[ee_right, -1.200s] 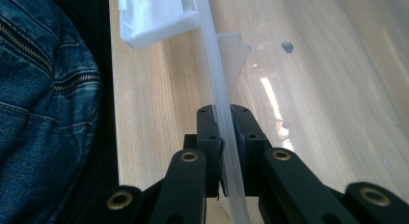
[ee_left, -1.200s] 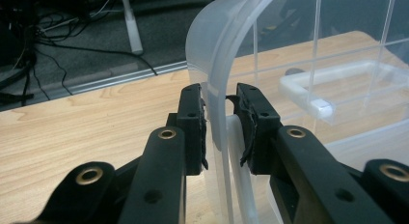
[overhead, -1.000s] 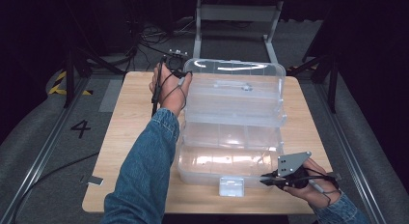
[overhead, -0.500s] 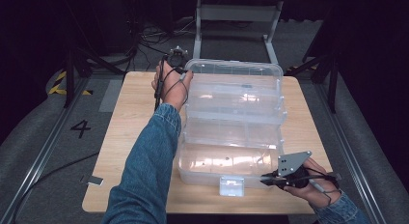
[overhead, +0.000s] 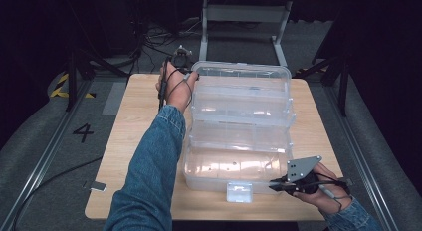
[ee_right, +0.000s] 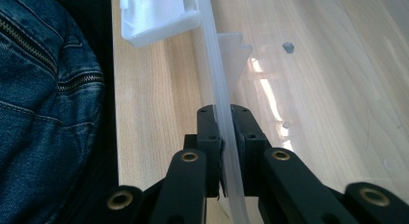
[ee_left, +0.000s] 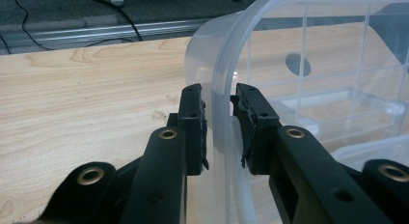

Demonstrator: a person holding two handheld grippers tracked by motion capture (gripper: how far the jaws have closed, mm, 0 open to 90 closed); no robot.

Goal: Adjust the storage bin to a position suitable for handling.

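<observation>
A clear plastic case lies opened out on the wooden table (overhead: 139, 141). Its deep far half (overhead: 241, 91) has dividers inside. Its near half (overhead: 234, 164) carries a white latch (overhead: 239, 192) on the front edge. My left gripper (overhead: 193, 74) is at the far half's left corner. In the left gripper view, my left gripper (ee_left: 219, 127) is shut on the rounded rim (ee_left: 226, 64), one pad on each side. My right gripper (overhead: 272, 183) is at the near half's front right. There my right gripper (ee_right: 225, 137) is shut on the thin front edge (ee_right: 212, 64), a little short of the latch (ee_right: 154, 16).
A denim sleeve (overhead: 149, 171) stretches across the table's left half. Bare wood runs along the case's left and right sides. Cables and a metal stand (overhead: 244, 17) lie on the dark floor behind. A small grey item (overhead: 98, 186) lies on the floor at the front left.
My left hand has edged slightly farther along the case's far left corner. The right hand and the case have stayed in place.
</observation>
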